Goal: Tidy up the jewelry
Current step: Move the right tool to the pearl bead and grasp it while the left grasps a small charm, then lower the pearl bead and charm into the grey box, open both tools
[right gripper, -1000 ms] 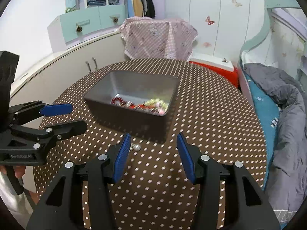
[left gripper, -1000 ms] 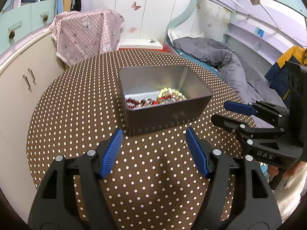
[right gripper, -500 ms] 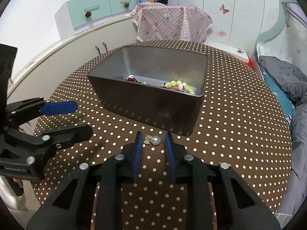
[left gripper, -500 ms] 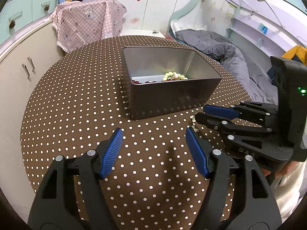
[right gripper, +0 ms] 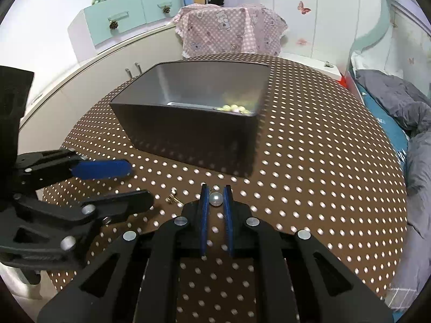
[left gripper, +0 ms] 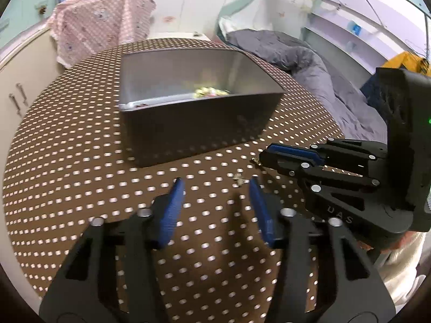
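Note:
A dark metal box with beaded jewelry inside stands on the polka-dot table; it also shows in the right wrist view. My right gripper is closed on a pearl earring at table level in front of the box. In the left wrist view the right gripper sits low at the right. A small gold earring lies on the table to its left, also seen in the left wrist view. My left gripper is open, low over the table beside it.
The round table has a brown dotted cloth. A pink checked cloth covers something behind it. A bed with a grey duvet is to the right, white cabinets to the left.
Both grippers dropped toward the table in front of the box. My right gripper narrowed from wide open and closed around the pearl earring. My left gripper stayed open.

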`<move>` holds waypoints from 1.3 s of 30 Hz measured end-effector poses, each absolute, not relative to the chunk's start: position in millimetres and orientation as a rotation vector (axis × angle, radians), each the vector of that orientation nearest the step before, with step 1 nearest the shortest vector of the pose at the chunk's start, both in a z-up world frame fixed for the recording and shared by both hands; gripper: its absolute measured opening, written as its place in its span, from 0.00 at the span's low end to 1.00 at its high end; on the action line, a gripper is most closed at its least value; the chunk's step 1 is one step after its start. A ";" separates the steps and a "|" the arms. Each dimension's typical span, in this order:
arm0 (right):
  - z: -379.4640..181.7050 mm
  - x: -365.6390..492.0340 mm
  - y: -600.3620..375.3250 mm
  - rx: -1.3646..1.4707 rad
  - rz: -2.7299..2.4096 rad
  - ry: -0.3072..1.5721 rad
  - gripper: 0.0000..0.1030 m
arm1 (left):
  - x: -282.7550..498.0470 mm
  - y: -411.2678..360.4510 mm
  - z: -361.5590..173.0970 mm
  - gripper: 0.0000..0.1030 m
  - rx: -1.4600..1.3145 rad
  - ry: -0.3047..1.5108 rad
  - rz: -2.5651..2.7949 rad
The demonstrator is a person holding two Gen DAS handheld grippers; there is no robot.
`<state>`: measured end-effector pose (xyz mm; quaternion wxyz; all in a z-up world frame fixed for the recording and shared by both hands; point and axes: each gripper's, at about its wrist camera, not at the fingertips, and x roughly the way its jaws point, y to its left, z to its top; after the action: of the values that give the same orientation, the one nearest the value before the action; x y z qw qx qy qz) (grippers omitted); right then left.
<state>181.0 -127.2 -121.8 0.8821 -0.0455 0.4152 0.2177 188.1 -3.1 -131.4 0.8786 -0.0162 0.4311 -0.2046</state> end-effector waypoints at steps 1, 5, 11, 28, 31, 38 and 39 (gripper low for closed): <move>-121.8 179.8 -129.5 -0.091 0.448 0.864 0.09 | 189.7 -7.0 -133.0 0.38 -0.025 0.903 -0.434; -122.7 175.4 -137.6 -0.076 0.430 0.866 0.09 | 193.5 -18.3 -137.8 0.30 0.002 0.915 -0.455; -123.6 173.7 -142.3 -0.070 0.425 0.862 0.09 | 199.7 -23.4 -138.9 0.11 0.038 0.909 -0.456; -110.4 174.9 -144.2 -0.071 0.416 0.826 0.09 | 199.4 -15.1 -133.3 0.06 0.038 0.891 -0.448; -107.2 175.3 -145.9 -0.073 0.413 0.816 0.09 | 197.3 -13.1 -128.4 0.06 0.038 0.876 -0.446; -90.6 177.7 -142.6 -0.088 0.419 0.767 0.09 | 195.7 -5.5 -114.2 0.06 0.039 0.836 -0.437; -87.6 178.3 -141.9 -0.090 0.420 0.759 0.09 | 195.1 -5.3 -113.1 0.06 0.038 0.831 -0.439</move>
<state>178.3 -141.9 -87.6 0.9064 -0.0435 0.3676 0.2033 195.1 -5.3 -113.1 0.8914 0.0183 0.4005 -0.2114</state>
